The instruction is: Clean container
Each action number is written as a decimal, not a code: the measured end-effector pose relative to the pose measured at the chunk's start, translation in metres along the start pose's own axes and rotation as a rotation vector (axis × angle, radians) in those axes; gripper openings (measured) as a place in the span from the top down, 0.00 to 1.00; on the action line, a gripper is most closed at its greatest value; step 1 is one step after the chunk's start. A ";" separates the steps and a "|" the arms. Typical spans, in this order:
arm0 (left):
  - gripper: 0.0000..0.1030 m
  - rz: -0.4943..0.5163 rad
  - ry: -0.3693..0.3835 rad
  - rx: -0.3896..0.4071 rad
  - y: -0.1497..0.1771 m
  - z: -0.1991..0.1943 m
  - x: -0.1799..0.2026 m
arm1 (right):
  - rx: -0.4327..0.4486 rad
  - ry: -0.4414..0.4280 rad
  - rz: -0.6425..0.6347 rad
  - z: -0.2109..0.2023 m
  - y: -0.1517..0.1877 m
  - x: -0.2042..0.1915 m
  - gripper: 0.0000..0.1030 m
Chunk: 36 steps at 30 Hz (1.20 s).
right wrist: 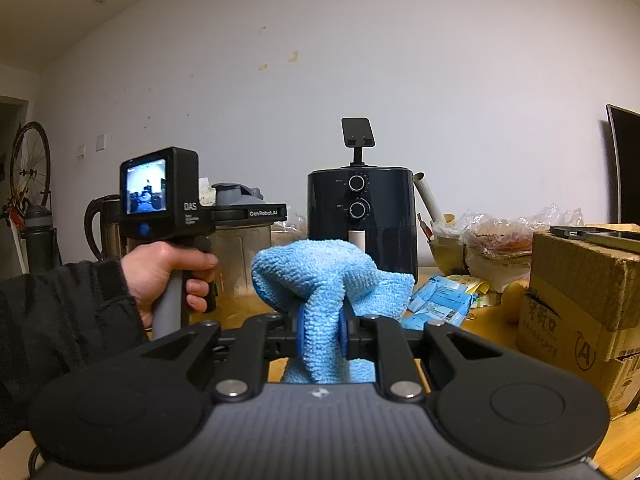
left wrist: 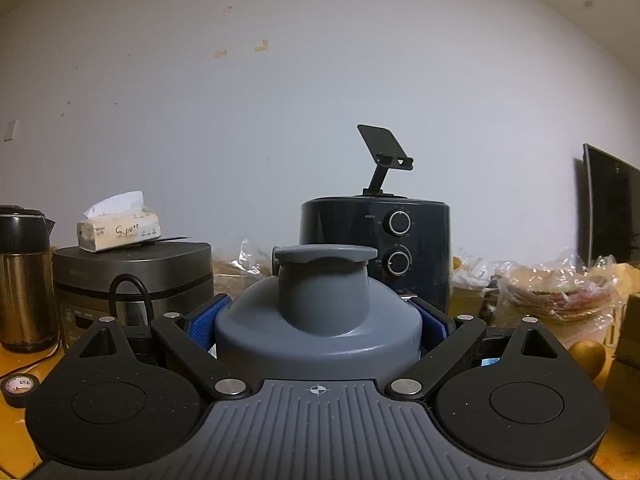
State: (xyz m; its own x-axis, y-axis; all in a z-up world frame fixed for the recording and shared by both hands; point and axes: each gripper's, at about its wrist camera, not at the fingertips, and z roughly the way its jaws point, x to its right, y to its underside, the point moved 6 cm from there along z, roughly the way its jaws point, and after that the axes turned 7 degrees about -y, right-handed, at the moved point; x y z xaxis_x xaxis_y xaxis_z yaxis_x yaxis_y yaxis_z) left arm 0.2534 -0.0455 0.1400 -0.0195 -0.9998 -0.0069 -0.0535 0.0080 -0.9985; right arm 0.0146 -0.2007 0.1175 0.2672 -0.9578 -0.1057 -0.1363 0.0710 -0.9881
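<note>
Container (left wrist: 318, 320) clamped at its grey lid by left hand-held gripper (left wrist: 318, 322), blue cloth (right wrist: 320, 280) pinched in right hand-held gripper (right wrist: 322, 330), air fryer (right wrist: 362, 204) at 12 o'clock.

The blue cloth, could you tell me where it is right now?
In the right wrist view, the blue cloth sits centre frame, pinched in the right gripper, before the air fryer.
</note>
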 end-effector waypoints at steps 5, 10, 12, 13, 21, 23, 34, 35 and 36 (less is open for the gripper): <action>0.08 -0.013 -0.002 -0.010 0.001 0.013 -0.002 | -0.002 0.000 0.002 0.002 0.001 0.001 0.87; 0.08 -0.002 0.000 -0.011 0.001 0.025 -0.001 | -0.010 -0.003 0.001 0.005 0.003 0.002 0.87; 0.08 -0.003 0.008 -0.008 0.000 0.031 -0.001 | -0.012 -0.003 -0.001 0.006 0.003 0.002 0.87; 0.08 -0.003 0.011 -0.007 0.000 0.034 -0.001 | -0.013 -0.003 -0.002 0.007 0.004 0.001 0.87; 0.08 -0.011 0.015 -0.011 0.000 0.057 -0.004 | -0.024 0.003 -0.004 0.011 0.007 0.004 0.87; 0.08 -0.016 0.013 -0.012 0.001 0.061 -0.005 | -0.026 0.004 -0.005 0.012 0.008 0.003 0.87; 0.08 -0.027 0.007 -0.027 0.011 0.078 -0.005 | -0.039 0.011 -0.004 0.017 0.011 0.007 0.87; 0.08 -0.024 0.006 -0.028 0.013 0.079 -0.005 | -0.039 0.011 -0.004 0.018 0.011 0.007 0.87; 0.08 -0.023 0.006 -0.030 0.014 0.079 -0.005 | -0.040 0.011 -0.005 0.018 0.011 0.007 0.87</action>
State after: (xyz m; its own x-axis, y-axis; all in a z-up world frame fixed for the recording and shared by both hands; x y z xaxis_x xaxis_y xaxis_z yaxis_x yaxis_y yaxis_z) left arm 0.3318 -0.0418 0.1216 -0.0237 -0.9996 0.0168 -0.0837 -0.0148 -0.9964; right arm 0.0317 -0.2014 0.1039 0.2576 -0.9611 -0.0997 -0.1732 0.0556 -0.9833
